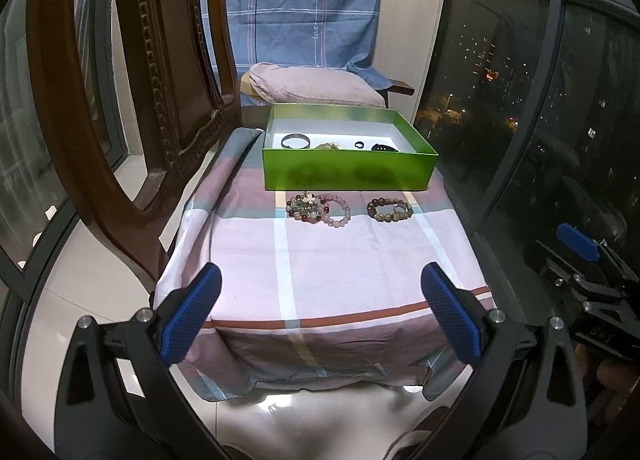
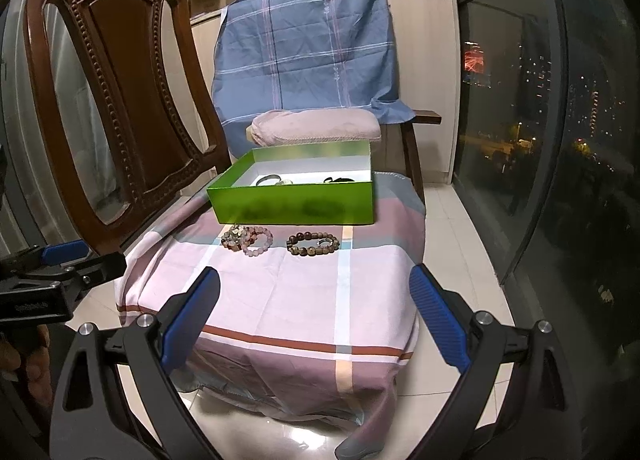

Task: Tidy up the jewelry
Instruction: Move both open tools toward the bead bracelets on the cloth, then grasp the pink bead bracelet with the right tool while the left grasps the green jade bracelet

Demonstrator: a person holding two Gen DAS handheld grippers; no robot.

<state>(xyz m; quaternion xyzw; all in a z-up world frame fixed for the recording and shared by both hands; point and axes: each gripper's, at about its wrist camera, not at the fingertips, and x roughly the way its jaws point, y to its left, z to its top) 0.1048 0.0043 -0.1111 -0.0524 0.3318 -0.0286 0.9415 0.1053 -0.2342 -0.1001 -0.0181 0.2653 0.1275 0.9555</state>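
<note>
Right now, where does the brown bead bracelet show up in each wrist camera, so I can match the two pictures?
Left wrist view: the brown bead bracelet lies right of centre on the checked cloth, just in front of the green box.
Right wrist view: the same bracelet lies near the centre, below the box's front wall.
Shared landmark: the green box; the pink bead bracelets lie to its left in both.

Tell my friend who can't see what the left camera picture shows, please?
Beaded bracelets lie on a pink checked cloth in front of an open green box holding more jewelry. The open left gripper hovers nearer, empty.
</note>
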